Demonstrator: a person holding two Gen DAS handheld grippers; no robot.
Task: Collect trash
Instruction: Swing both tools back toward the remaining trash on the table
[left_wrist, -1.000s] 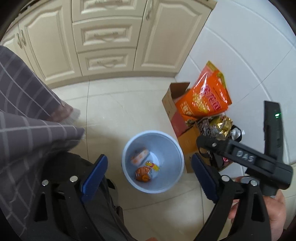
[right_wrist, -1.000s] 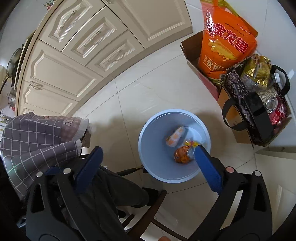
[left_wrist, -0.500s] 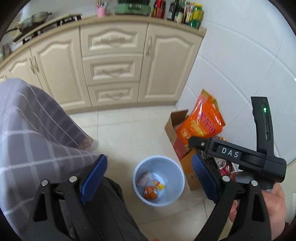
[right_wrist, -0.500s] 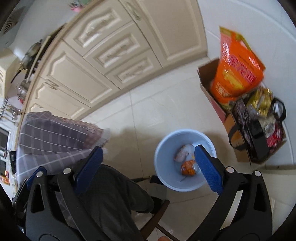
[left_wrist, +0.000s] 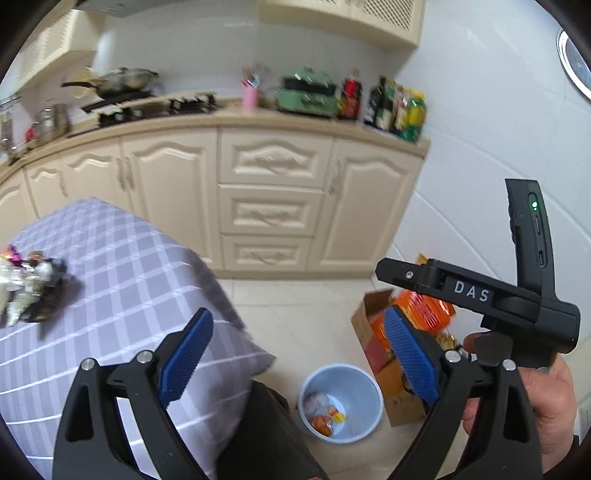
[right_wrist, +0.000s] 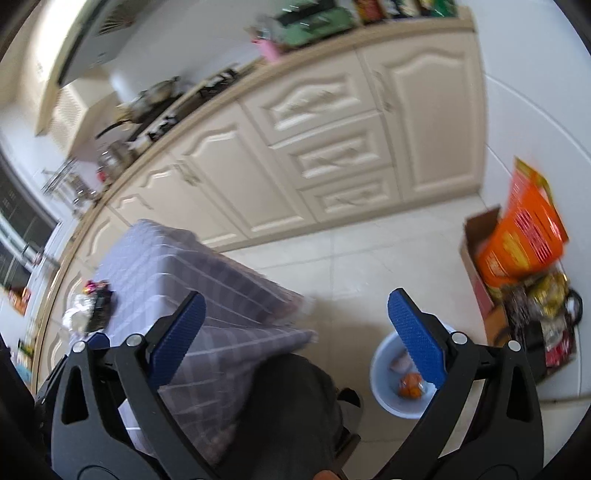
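A light blue trash bin (left_wrist: 364, 387) stands on the floor below me with a few wrappers (left_wrist: 325, 419) inside; it also shows in the right wrist view (right_wrist: 384, 387). A pile of wrappers (left_wrist: 27, 291) lies on the checked tablecloth (left_wrist: 110, 280) at the left, also seen in the right wrist view (right_wrist: 90, 306). My left gripper (left_wrist: 295, 363) is open and empty, high above the table corner. My right gripper (right_wrist: 297, 339) is open and empty, and its body shows in the left wrist view (left_wrist: 480, 295).
A cardboard box (left_wrist: 369, 332) with an orange bag (right_wrist: 524, 240) and a black bag of snacks (right_wrist: 546, 317) stand against the right wall. Cream cabinets (left_wrist: 269, 214) run along the back. A dark chair (right_wrist: 295, 413) is under me.
Both grippers have risen and tilted up from over the bin. The bin has shrunk and dropped low in view; the table top and the counter have come into sight.
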